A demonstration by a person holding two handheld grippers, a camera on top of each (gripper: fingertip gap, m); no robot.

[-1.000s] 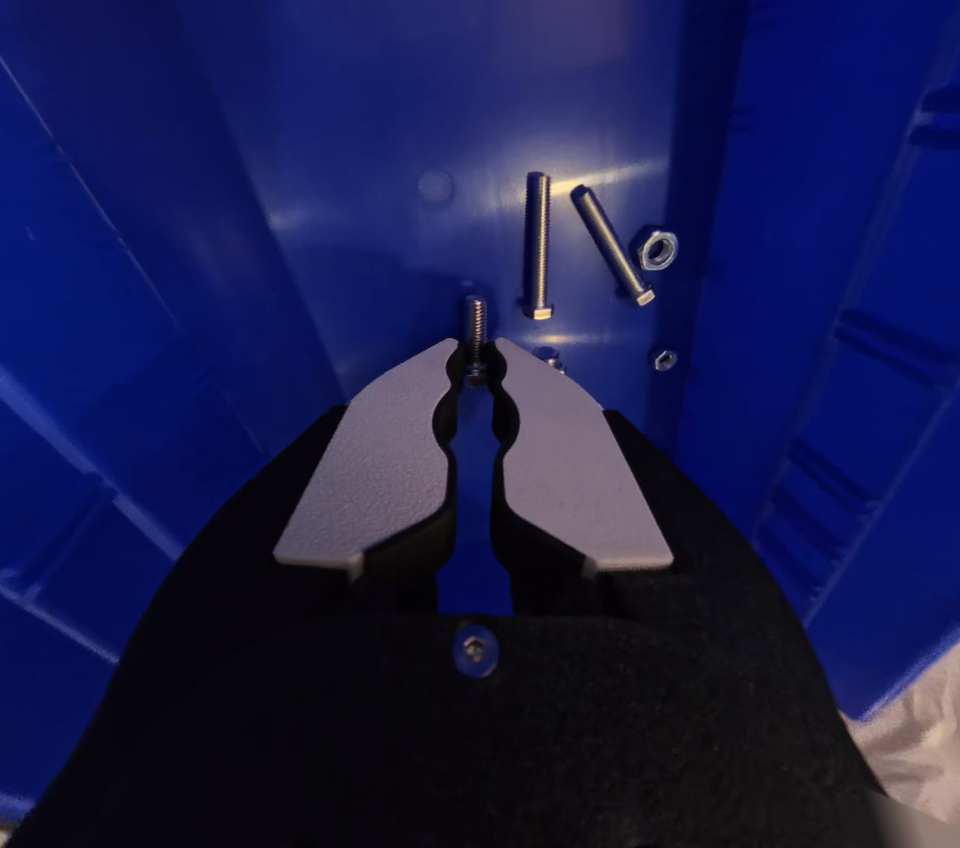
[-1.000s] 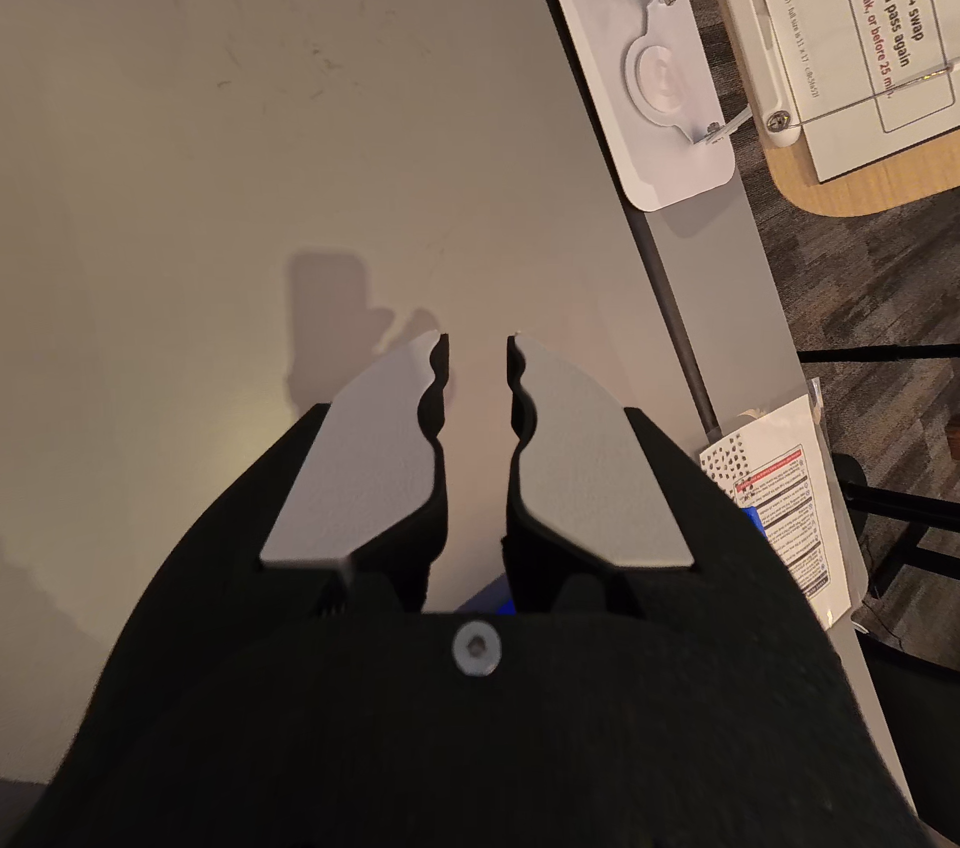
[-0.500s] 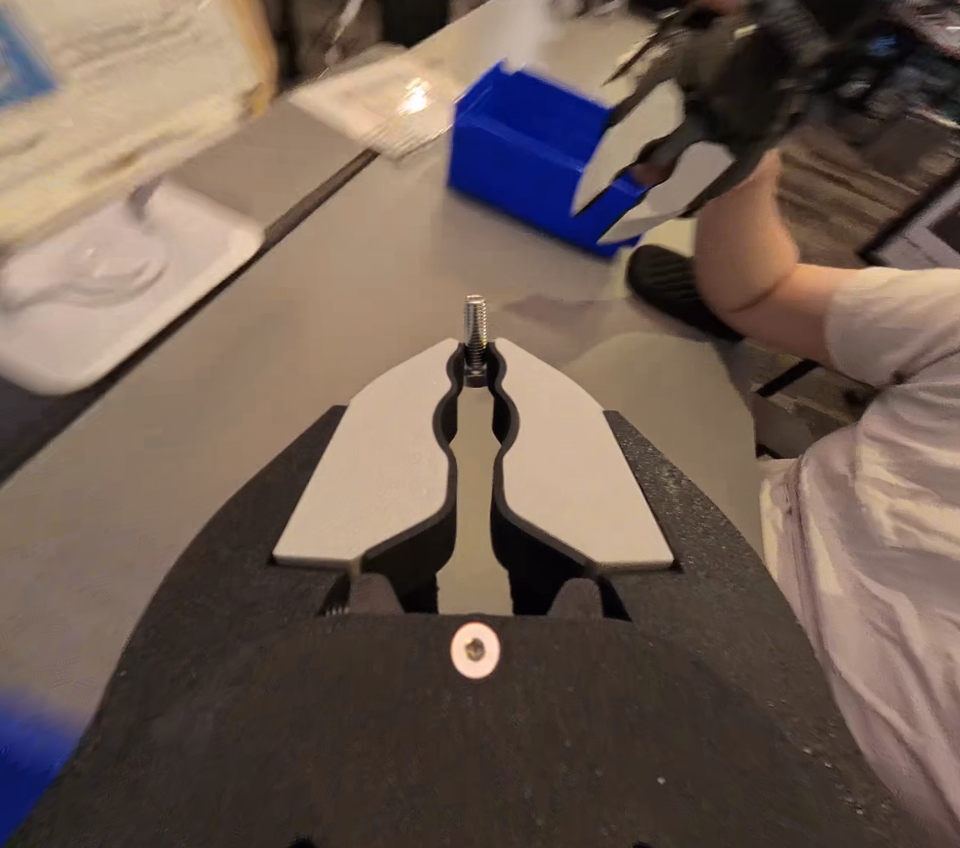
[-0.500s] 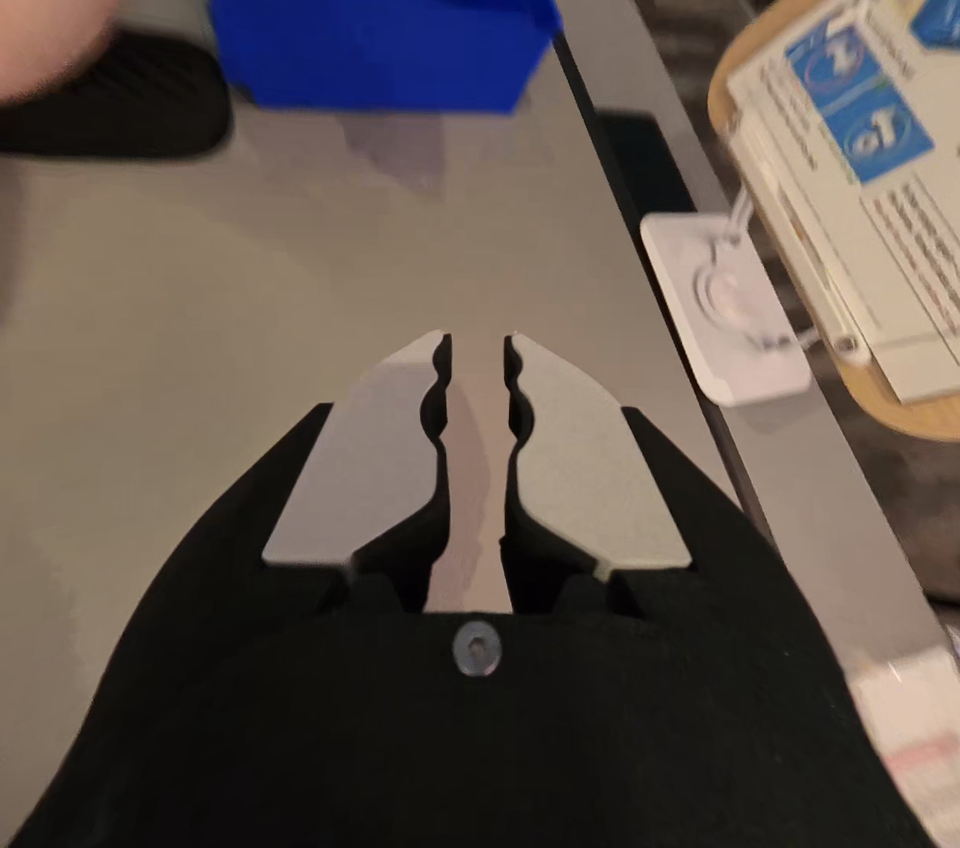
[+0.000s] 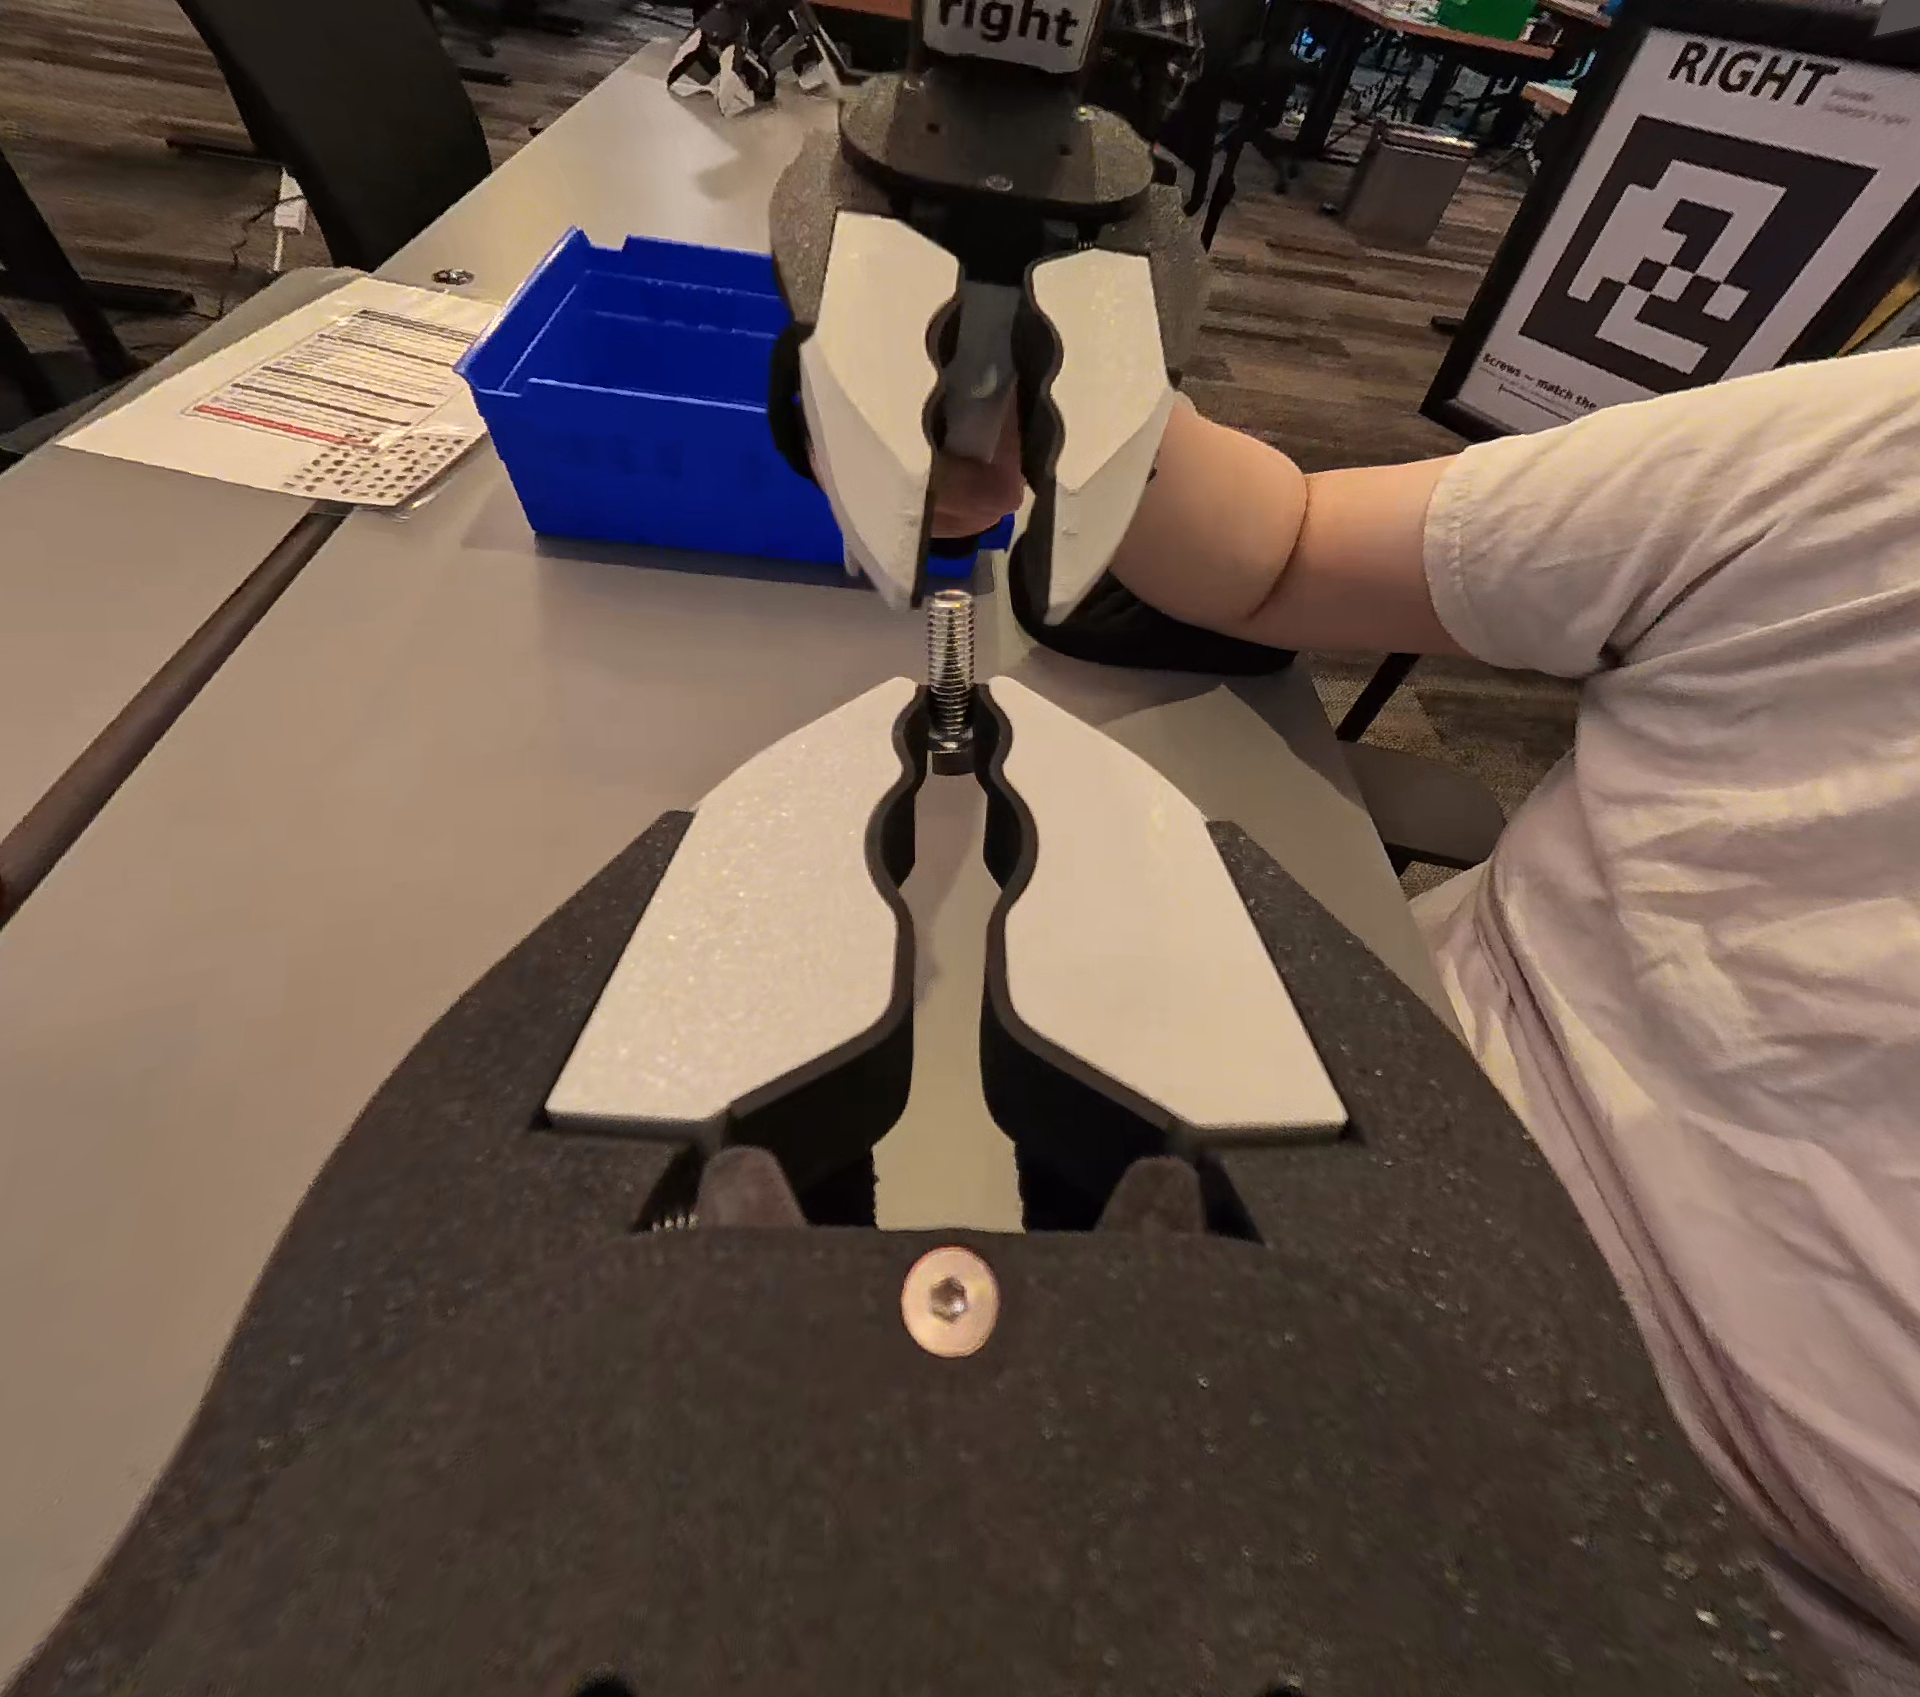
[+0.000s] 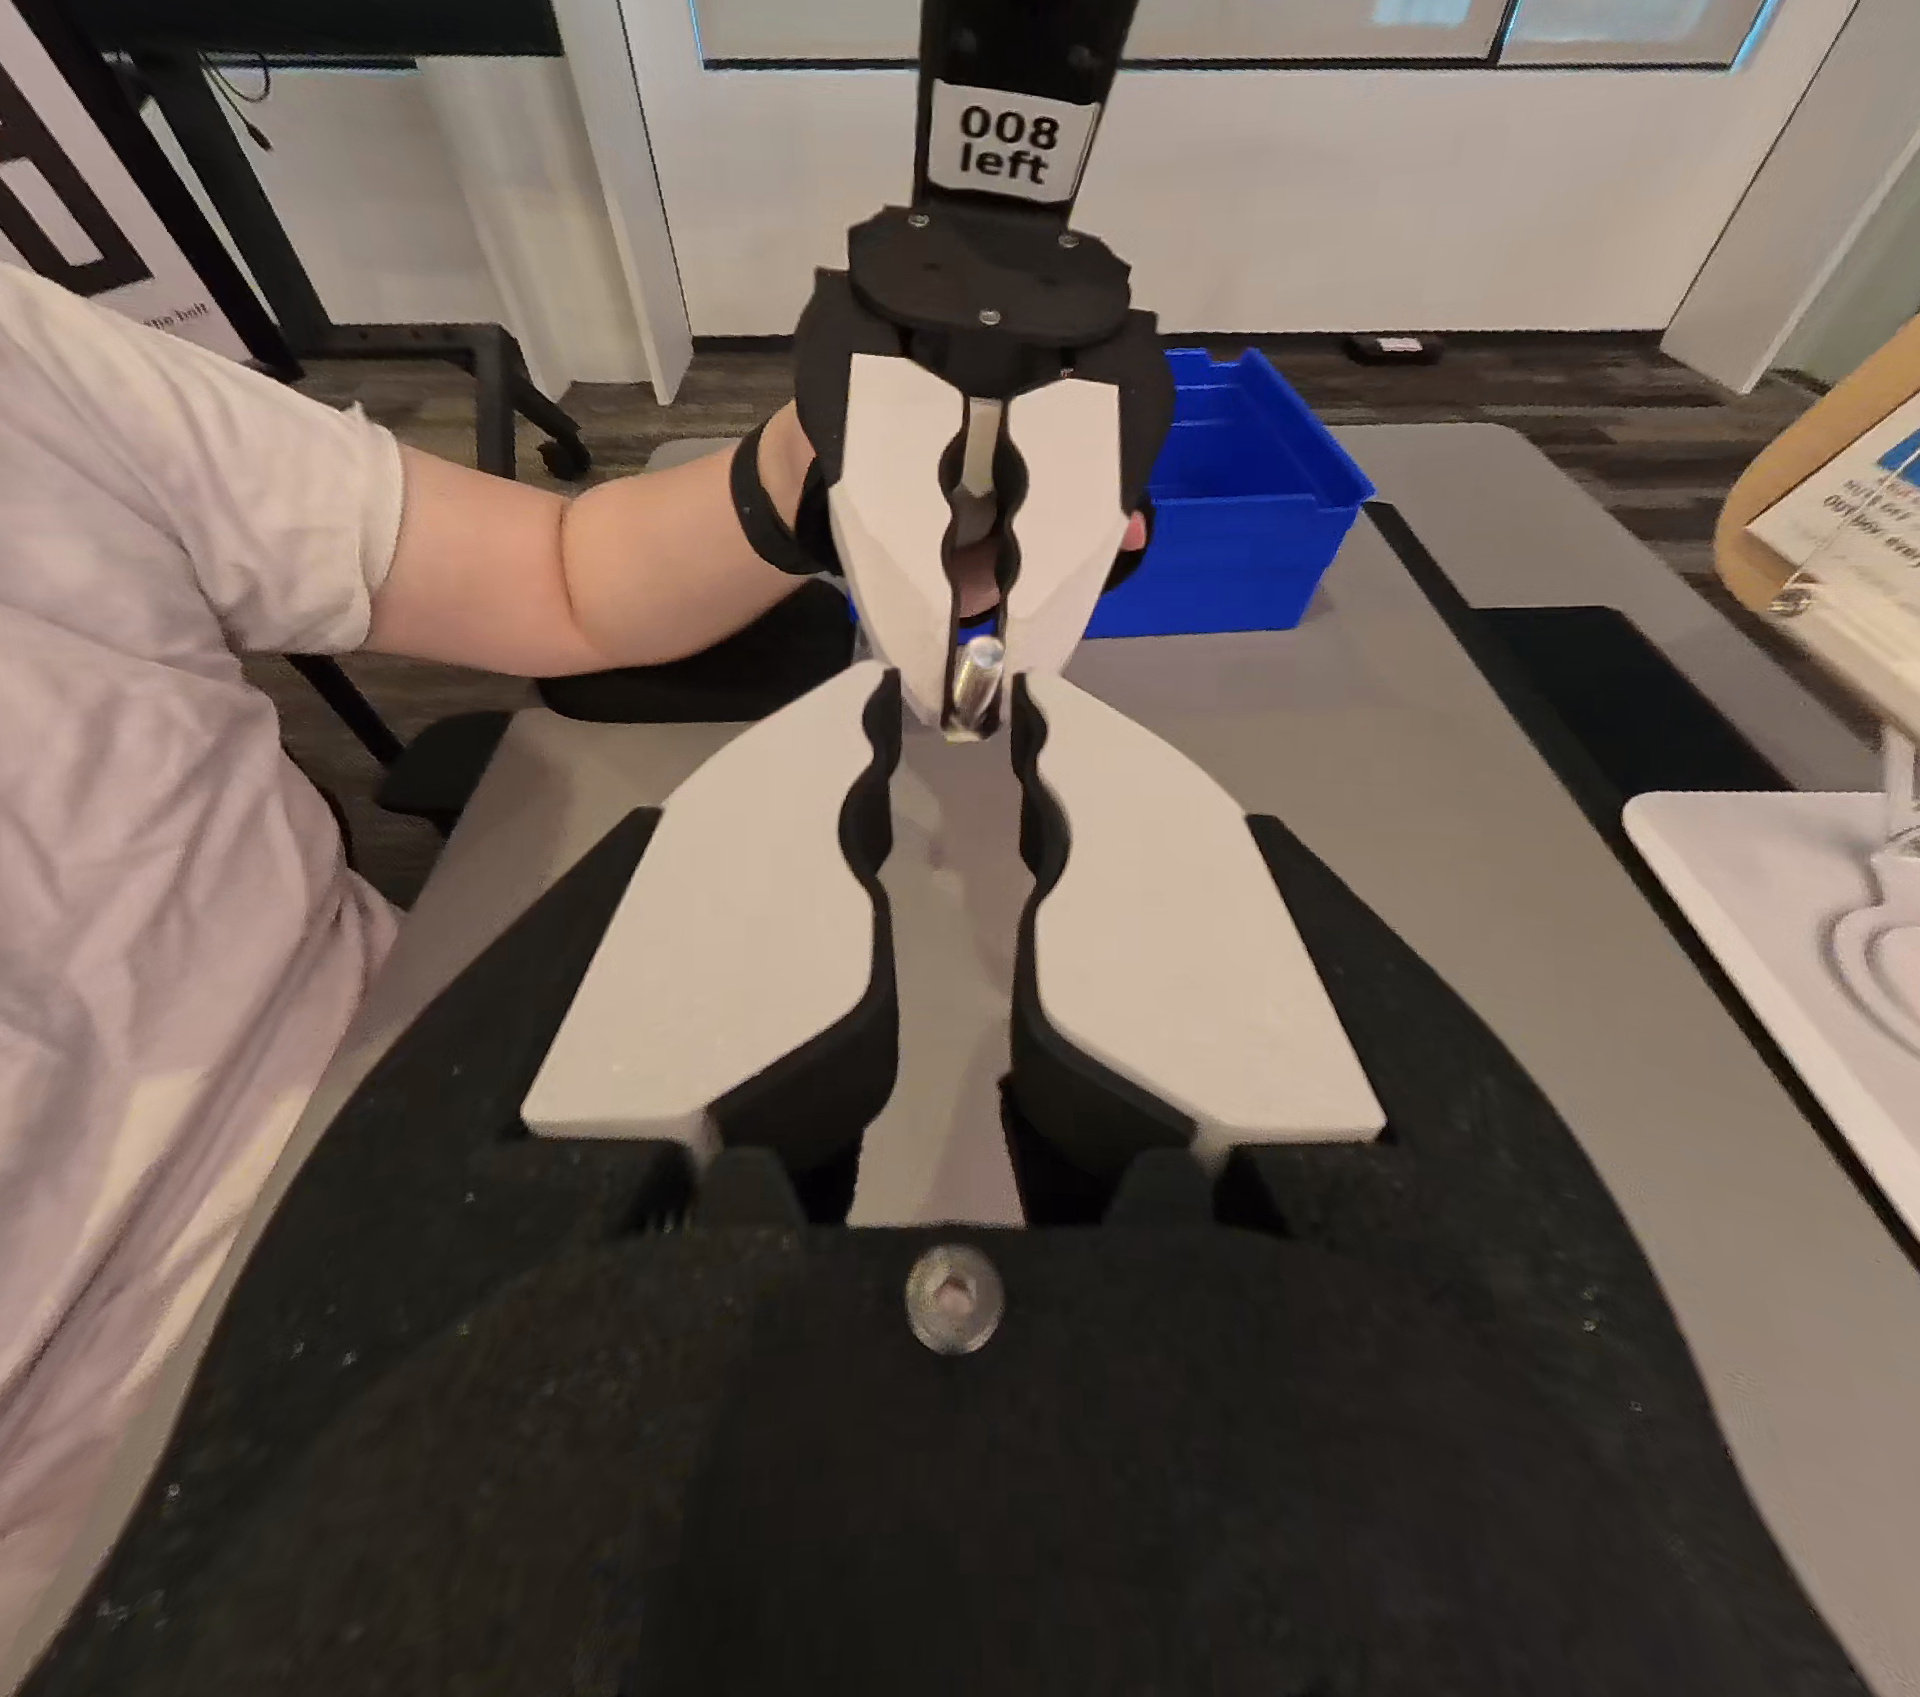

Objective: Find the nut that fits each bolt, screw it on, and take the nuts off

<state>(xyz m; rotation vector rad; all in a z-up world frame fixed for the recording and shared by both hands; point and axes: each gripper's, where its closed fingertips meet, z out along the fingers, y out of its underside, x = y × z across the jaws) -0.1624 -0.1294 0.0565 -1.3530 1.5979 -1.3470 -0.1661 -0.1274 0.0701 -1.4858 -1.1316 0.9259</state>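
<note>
A: Left gripper (image 5: 948, 691): fingers drawn in on the bolt (image 5: 948, 645), clamping it at the hex head. Threaded shank sticks straight out past the tips, along the gripper's own forward line.

B: And the right gripper (image 6: 948, 691)?

A: Parted a little, nothing between its fingers. It faces the left one nose to nose; in the right wrist view the bolt's free end (image 6: 977, 679) sits just ahead of its tips and about centred in the gap. In the left wrist view the right gripper (image 5: 982, 598) hangs just beyond the shank end (touching or not, cannot tell).

B: So bolt axis and both gripper axes roughly line up?

A: Roughly, yes. Right gripper is the free one and nearest the threads, but it carries no nut.

B: Bolt appearance?

A: Short, bright metal, clean even threads, bare, no nut on it.

B: Judgement?

A: A nut has yet to be fetched, likely from the blue bin (image 5: 634, 400) beyond the right gripper.
</note>
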